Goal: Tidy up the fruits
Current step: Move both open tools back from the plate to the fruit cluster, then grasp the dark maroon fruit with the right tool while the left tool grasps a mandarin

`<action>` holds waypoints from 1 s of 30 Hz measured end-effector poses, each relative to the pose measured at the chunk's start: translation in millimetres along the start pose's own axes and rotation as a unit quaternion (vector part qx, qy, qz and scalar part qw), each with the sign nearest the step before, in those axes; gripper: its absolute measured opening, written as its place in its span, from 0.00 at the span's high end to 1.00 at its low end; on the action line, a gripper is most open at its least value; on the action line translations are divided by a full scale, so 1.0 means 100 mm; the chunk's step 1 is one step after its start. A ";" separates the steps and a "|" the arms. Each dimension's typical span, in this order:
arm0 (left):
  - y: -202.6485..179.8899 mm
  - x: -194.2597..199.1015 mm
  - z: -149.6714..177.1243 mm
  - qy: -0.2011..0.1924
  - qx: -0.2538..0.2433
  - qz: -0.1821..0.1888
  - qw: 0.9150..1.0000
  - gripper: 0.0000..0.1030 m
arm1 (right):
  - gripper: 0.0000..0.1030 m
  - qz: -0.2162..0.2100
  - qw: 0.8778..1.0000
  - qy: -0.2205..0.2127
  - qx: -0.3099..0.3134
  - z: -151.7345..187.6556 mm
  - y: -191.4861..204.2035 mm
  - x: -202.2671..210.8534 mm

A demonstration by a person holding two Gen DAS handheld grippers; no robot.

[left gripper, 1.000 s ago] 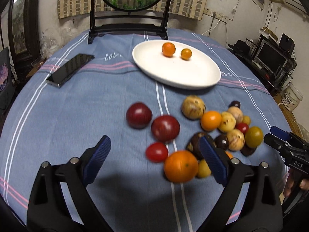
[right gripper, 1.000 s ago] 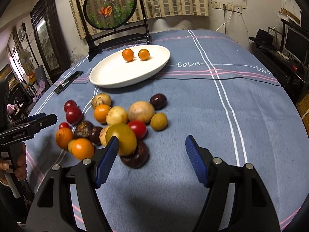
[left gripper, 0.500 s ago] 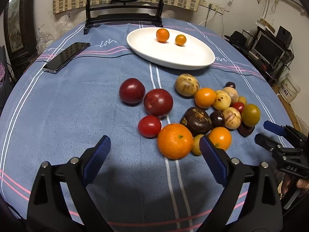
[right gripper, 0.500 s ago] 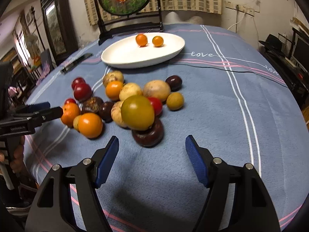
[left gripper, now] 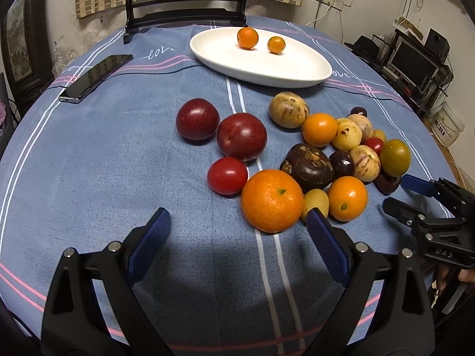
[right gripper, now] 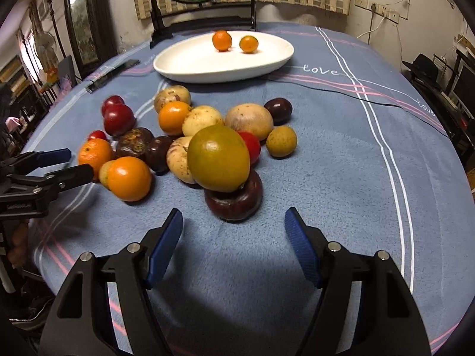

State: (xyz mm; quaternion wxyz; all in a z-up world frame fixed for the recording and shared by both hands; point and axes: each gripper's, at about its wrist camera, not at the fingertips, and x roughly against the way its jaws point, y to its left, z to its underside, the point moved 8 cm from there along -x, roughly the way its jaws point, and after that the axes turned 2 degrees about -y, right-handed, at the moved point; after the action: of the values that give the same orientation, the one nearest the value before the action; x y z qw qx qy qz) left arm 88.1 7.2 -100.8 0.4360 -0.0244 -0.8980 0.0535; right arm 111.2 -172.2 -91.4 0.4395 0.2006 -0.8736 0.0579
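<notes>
Two tools over a round surface (left gripper: 89, 154) under a blue striped cloth, both pointing down at a heap of loose fruit. Left tool (left gripper: 237, 231) released – blue pads spread wide, nothing between them, hovering just short of a large orange (left gripper: 271, 200) at the near edge of the heap. Right tool (right gripper: 233, 227) likewise spread and empty, poised just before a dark, flattened purple fruit (right gripper: 234, 201) with a big green-yellow citrus (right gripper: 218, 157) resting on top of it.

Heap itself on the cloth, between the tools and a white oval plate (left gripper: 297, 71): two dark red plums (left gripper: 197, 118) side by side, touching, a red tomato (left gripper: 227, 175) just beside the large orange, a rough brown-purple fruit (left gripper: 308, 167) behind it, a smaller orange (left gripper: 347, 197) to its right, plus speckled yellow fruits (left gripper: 288, 109) and small dark ones packed close together. On the plate, well apart from the heap – two small oranges (left gripper: 248, 38) near each other, not touching.

Black phone (left gripper: 95, 77) lying flat on the cloth left of the plate. Dark wooden stand (left gripper: 184, 14) with a round panel at the far edge of the surface.
</notes>
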 end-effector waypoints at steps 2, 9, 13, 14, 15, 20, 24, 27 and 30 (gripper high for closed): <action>0.00 -0.02 0.01 0.002 0.000 0.002 1.000 0.08 | 0.30 0.008 1.000 0.007 0.005 -0.02 0.01 -0.05; 0.04 -0.02 0.03 0.005 0.007 0.005 1.000 0.08 | 0.55 0.001 1.000 0.006 -0.004 -0.15 0.00 -0.12; 0.04 -0.02 0.04 0.009 0.005 0.002 1.000 0.08 | 0.58 -0.012 1.000 -0.002 -0.011 -0.13 0.00 -0.08; 0.04 -0.01 0.04 0.009 0.004 0.002 1.000 0.08 | 0.58 -0.018 1.000 -0.004 -0.014 -0.12 0.00 -0.06; 0.03 -0.01 0.05 0.008 0.003 0.003 1.000 0.08 | 0.58 -0.022 1.000 -0.008 -0.015 -0.09 -0.02 -0.03; 0.01 0.00 0.06 0.011 0.005 0.001 1.000 0.08 | 0.58 -0.022 0.999 -0.026 -0.018 -0.07 -0.09 0.15; -0.05 0.01 0.07 0.011 -0.002 0.002 1.000 0.08 | 0.58 -0.027 0.998 -0.047 -0.017 -0.09 -0.12 0.30; -0.07 0.00 0.08 0.013 -0.003 -0.001 1.000 0.08 | 0.58 -0.025 0.999 -0.046 -0.010 -0.07 -0.11 0.33; -0.06 0.00 0.09 0.017 -0.004 -0.004 1.000 0.08 | 0.55 -0.017 0.999 -0.032 0.006 0.00 -0.08 0.28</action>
State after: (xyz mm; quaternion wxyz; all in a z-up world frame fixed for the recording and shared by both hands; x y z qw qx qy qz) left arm 81.2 0.4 -106.1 0.4510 -0.0234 -0.8910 0.0475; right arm 99.9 -188.0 -69.6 0.4110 0.2193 -0.8835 0.0491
